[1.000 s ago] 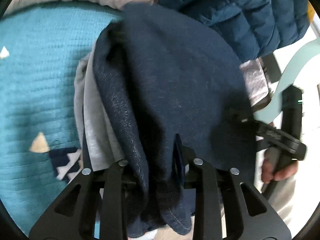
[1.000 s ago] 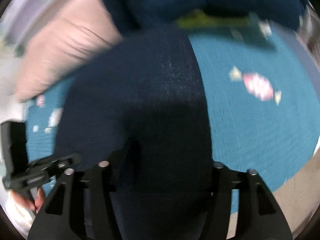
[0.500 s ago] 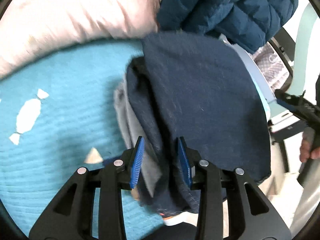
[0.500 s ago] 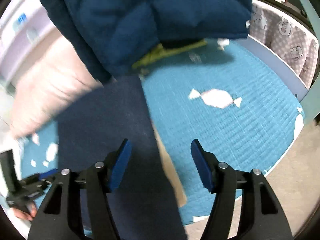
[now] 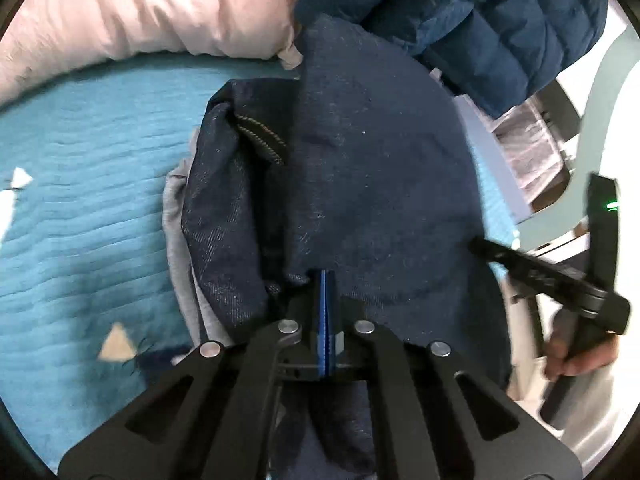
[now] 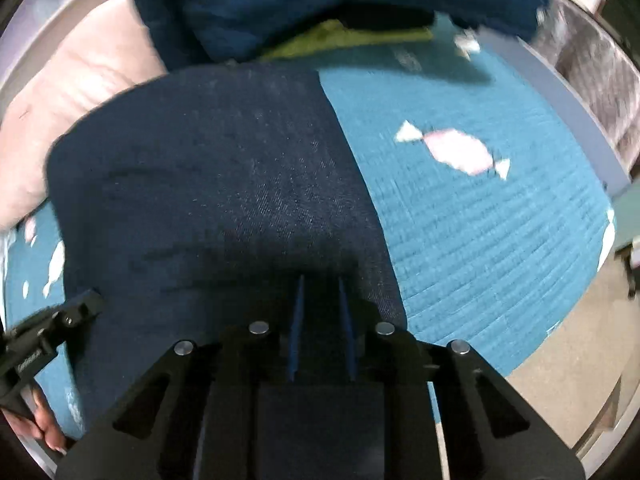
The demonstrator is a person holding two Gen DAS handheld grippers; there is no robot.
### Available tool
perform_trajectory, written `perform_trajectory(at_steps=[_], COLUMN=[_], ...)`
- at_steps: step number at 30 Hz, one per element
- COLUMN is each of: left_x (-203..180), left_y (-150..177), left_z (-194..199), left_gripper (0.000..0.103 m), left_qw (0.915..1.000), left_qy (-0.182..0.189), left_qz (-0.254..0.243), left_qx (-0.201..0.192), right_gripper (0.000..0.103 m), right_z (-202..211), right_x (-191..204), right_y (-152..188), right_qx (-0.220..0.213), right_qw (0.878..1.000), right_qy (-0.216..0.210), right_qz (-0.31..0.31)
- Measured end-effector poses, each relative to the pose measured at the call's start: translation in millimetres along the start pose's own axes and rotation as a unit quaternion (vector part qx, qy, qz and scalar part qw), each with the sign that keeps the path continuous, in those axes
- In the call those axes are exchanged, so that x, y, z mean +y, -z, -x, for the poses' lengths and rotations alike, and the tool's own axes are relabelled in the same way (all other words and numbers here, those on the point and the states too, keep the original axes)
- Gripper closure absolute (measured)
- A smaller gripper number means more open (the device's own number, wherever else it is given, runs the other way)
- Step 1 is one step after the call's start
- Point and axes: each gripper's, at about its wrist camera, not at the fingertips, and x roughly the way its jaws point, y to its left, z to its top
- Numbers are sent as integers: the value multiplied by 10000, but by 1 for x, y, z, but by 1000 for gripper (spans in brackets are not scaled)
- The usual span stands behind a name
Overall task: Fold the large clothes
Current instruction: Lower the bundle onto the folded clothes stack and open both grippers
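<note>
Both tongs have just been closing. The left gripper (image 5: 326, 304) now shows its blue pads pressed flat together at the near hem of the jeans (image 5: 360, 184); no cloth can be seen between them, so whether it has a pinch of the hem cannot be told. Half a second ago these pads stood apart astride the folded edge.

The right gripper (image 6: 320, 320) has narrowed from a wide spread to a slim gap. Dark denim lies all round and under its pads, but contact is not plain.

The jeans lie folded on the teal quilt (image 5: 80, 200), their far edge meeting the pink pillow (image 5: 160, 12) and the blue padded jacket (image 5: 480, 20), with a grey garment (image 5: 176, 216) showing beneath their left side.

Judgement: both tools appear set at the near edge for the next fold; grip should be confirmed before lifting.
</note>
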Motion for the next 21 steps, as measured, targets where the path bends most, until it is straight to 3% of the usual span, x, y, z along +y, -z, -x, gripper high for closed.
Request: perform_trajectory(at_steps=[7, 10, 12, 15, 18, 21], left_x=[-14, -29, -28, -13, -2, -17], left_y=[-9, 16, 35, 51, 52, 47], left_z=[19, 37, 30, 4, -4, 13], left_gripper=[102, 102, 103, 100, 100, 100], left_qw=[9984, 9976, 9939, 9952, 9913, 9928], left_qy=[-128, 154, 197, 225, 602, 276], left_qz=[179, 81, 379, 493, 800, 585], left_qx=[514, 675, 1017, 811, 849, 1007], right_gripper=[84, 84, 84, 87, 87, 86], right_z=[28, 51, 62, 29, -9, 7], right_x=[-18, -26, -33, -43, -48, -50], right_y=[3, 13, 27, 48, 62, 61], right_qx=[-88, -105, -72, 336, 468, 416], right_qw=[9978, 9955, 9946, 9914, 9850, 9807], right_qy=[-539, -767, -764, -706, -886, -950], right_qz=[-380, -550, -699, -1052, -1405, -1656])
